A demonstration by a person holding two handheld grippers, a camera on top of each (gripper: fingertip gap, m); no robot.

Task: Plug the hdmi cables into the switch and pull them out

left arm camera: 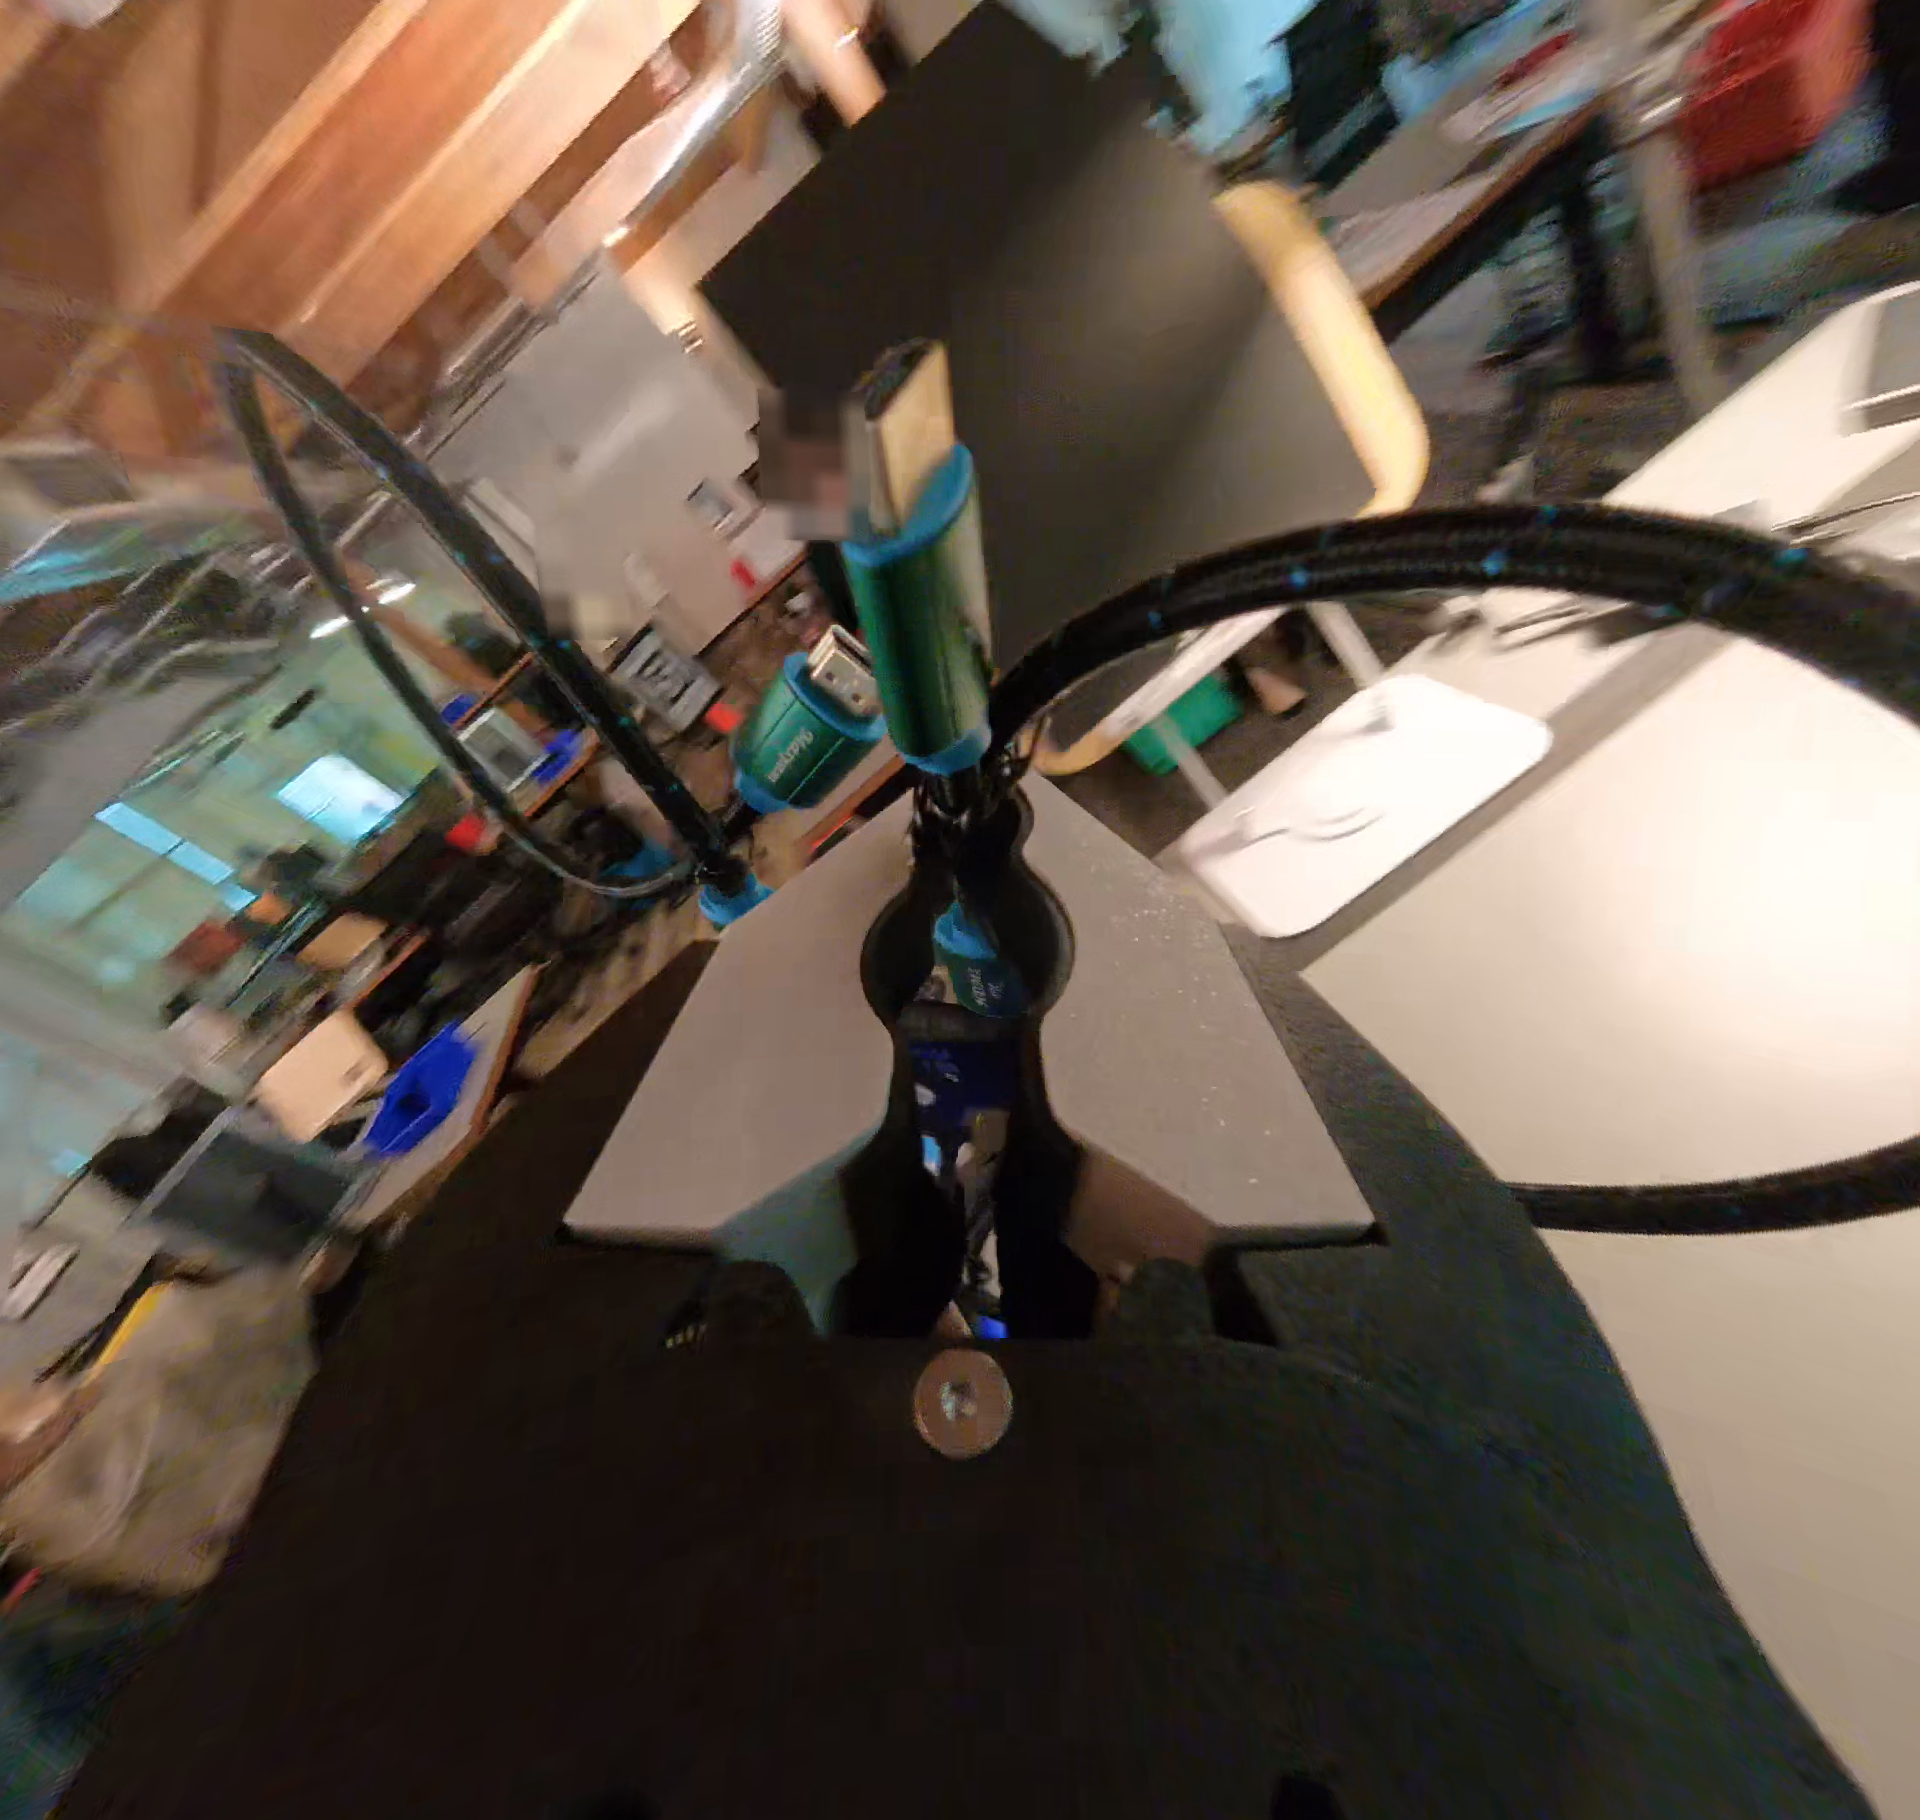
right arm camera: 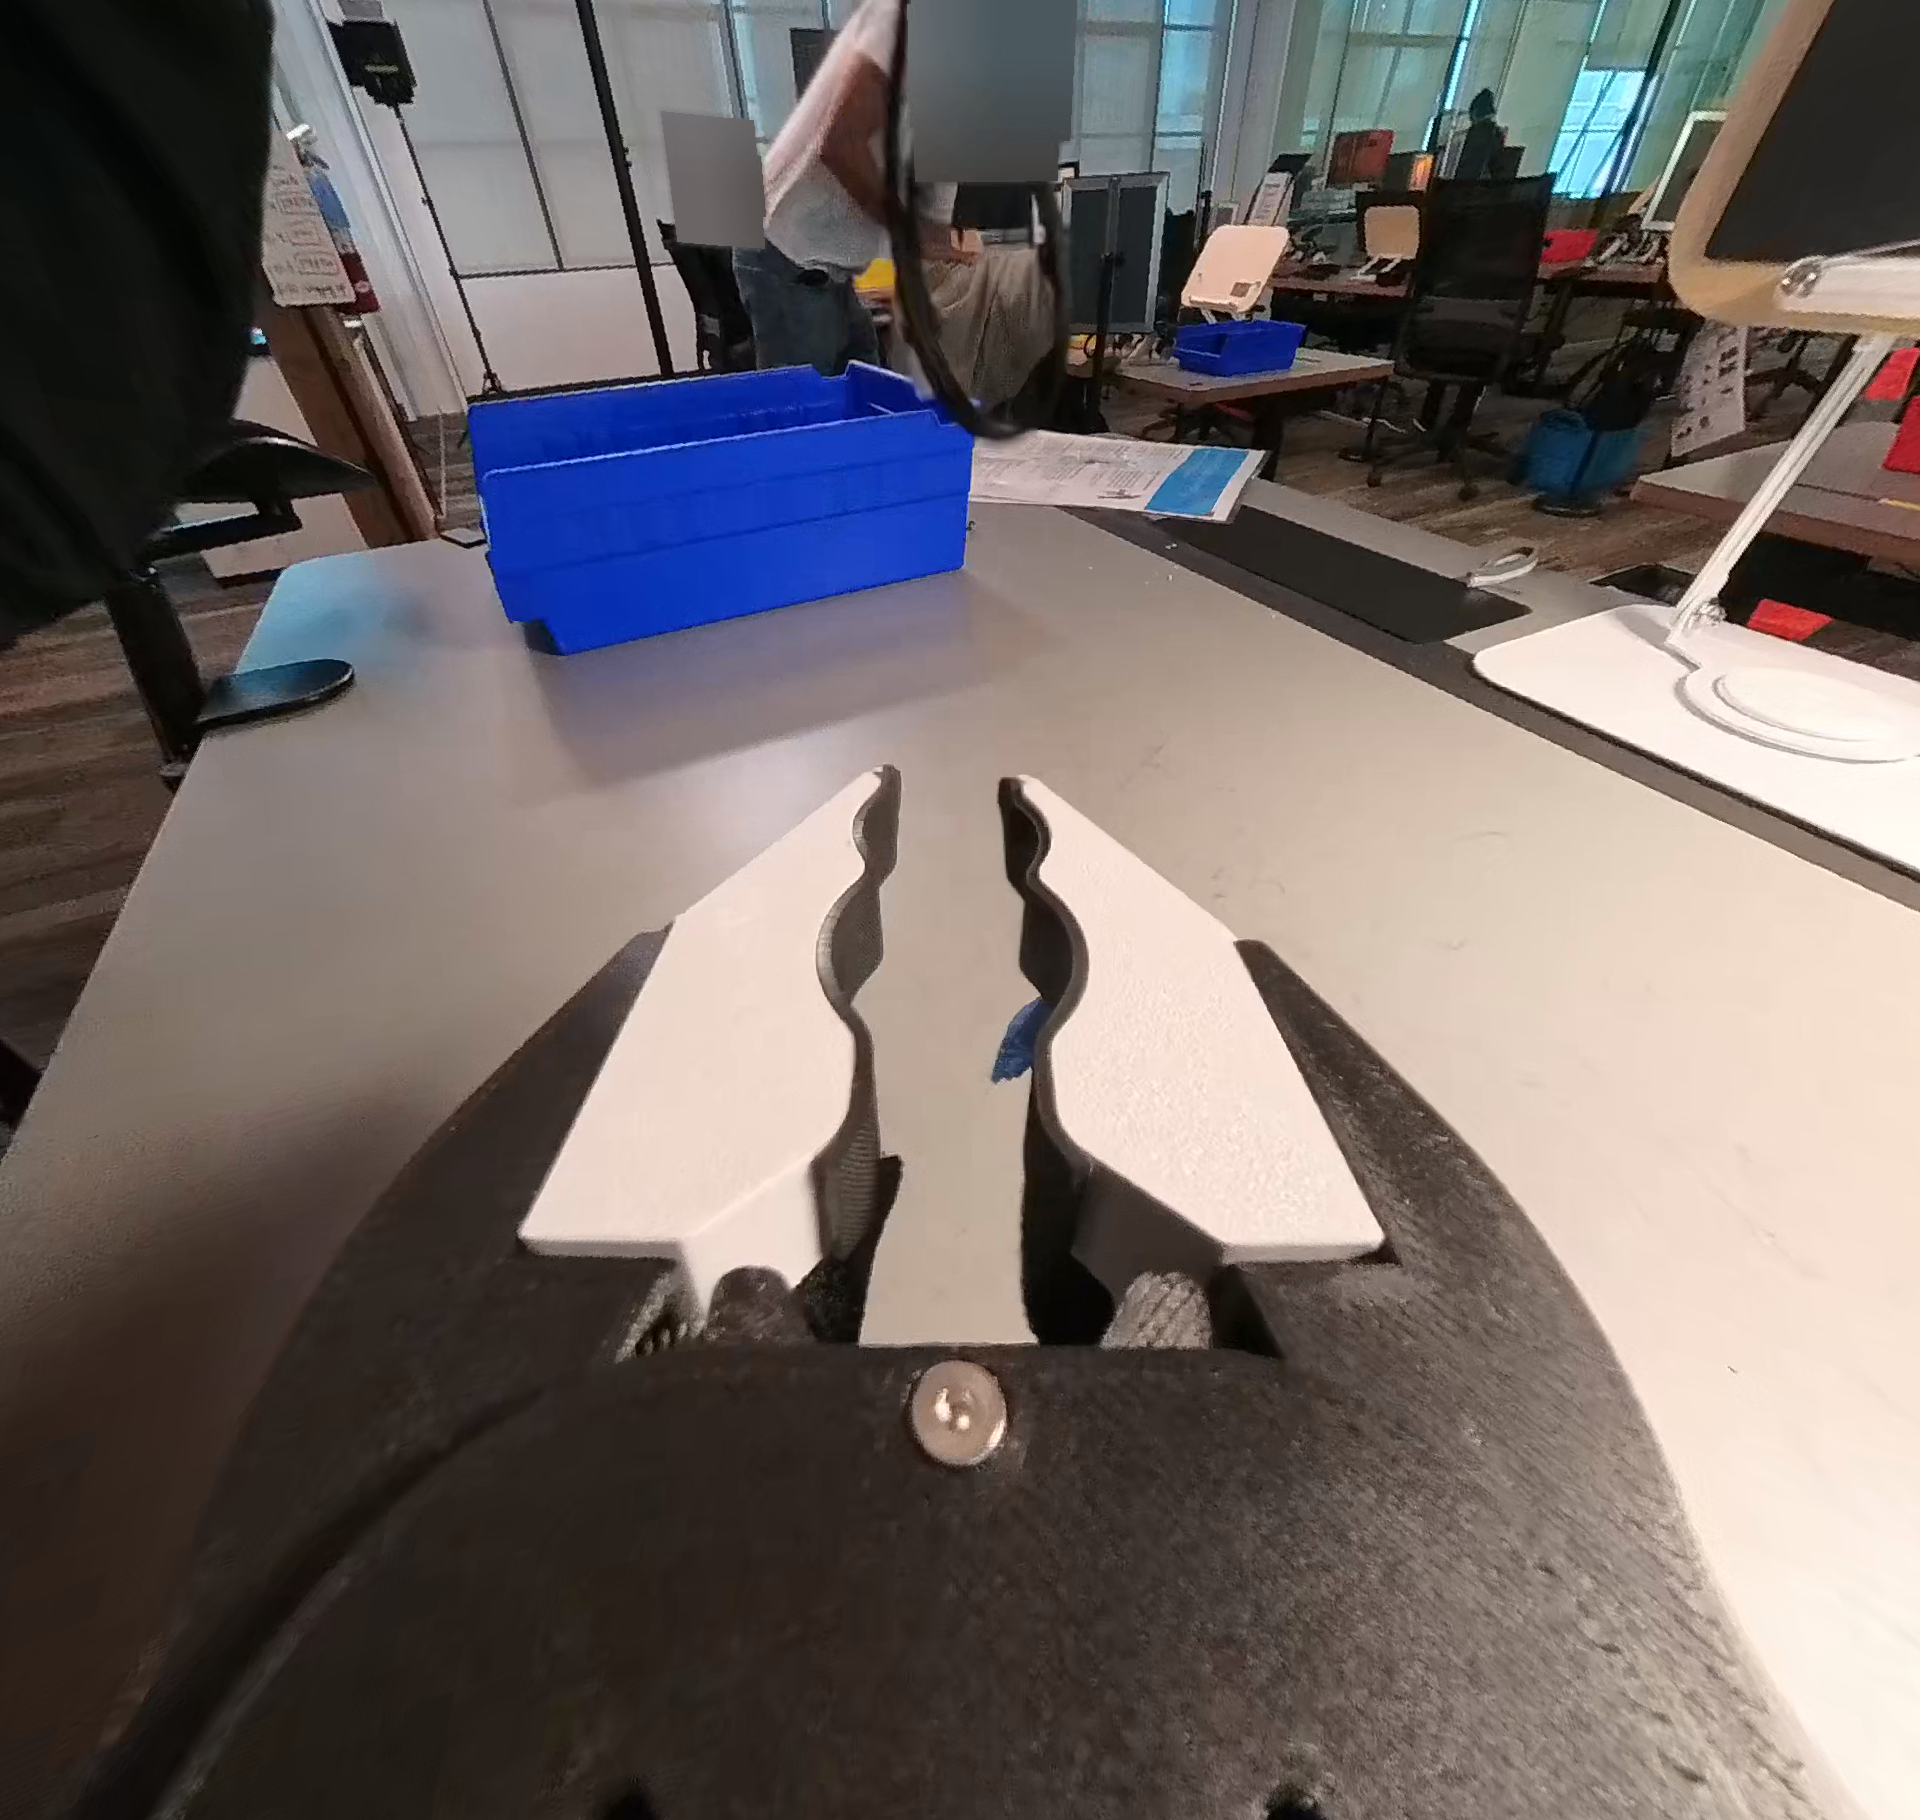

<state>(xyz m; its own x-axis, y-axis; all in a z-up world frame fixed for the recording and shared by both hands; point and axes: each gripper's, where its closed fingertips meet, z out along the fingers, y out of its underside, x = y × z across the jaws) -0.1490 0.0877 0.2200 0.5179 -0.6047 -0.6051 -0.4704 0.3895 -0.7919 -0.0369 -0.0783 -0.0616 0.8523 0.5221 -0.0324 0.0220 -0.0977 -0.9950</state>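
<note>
The left gripper (left arm camera: 961, 814) is clamped on a bundle of braided black cables (left arm camera: 1455, 549), lifted into the air. Green metallic plugs (left arm camera: 920, 617) with gold tips and blue collars stick up just past its fingertips. The right gripper (right arm camera: 948, 783), its wavy white fingers (right arm camera: 727, 1032) apart, holds nothing above the smooth grey table (right arm camera: 1299, 939). Beyond it on the table stands a rectangular blue plastic bin (right arm camera: 717, 513); its contents cannot be seen.

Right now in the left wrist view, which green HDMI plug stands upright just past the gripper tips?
The gold-tipped plug, pointing up from the shut left gripper. The silver-tipped plug sits lower left, tilted.
</note>
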